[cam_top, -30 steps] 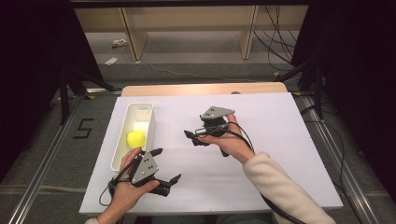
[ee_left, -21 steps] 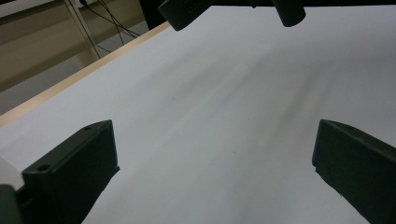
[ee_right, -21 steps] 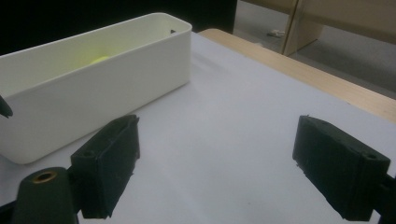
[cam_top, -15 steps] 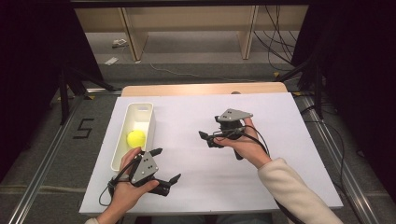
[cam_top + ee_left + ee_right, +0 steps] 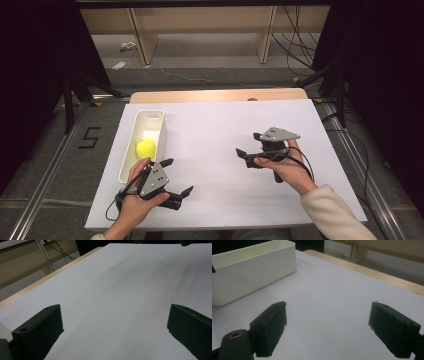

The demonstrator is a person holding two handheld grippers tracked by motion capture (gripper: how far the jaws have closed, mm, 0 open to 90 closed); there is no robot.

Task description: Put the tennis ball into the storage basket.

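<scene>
While both tongs (image 5: pixel 178 176) (image 5: pixel 248 144) gape wide, yellow ball (image 5: pixel 145 147) in white bin (image 5: pixel 156 116), bare sheet (image 5: pixel 215 130) between.

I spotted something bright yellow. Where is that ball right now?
In the high view, the yellow ball lies inside the white bin at the table's left, just beyond the left tongs.

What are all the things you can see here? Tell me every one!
ball: 1, yellow-green, inside the bin
bin: 1, white, long, on the left side of the table
table: 1, white top with a wooden far edge
shelves: wooden, on the floor beyond the table
cables: several, black, on the floor at far right
left gripper: 1, black, jaws open, near the bin
right gripper: 1, black, jaws open, over the table's right half
</scene>
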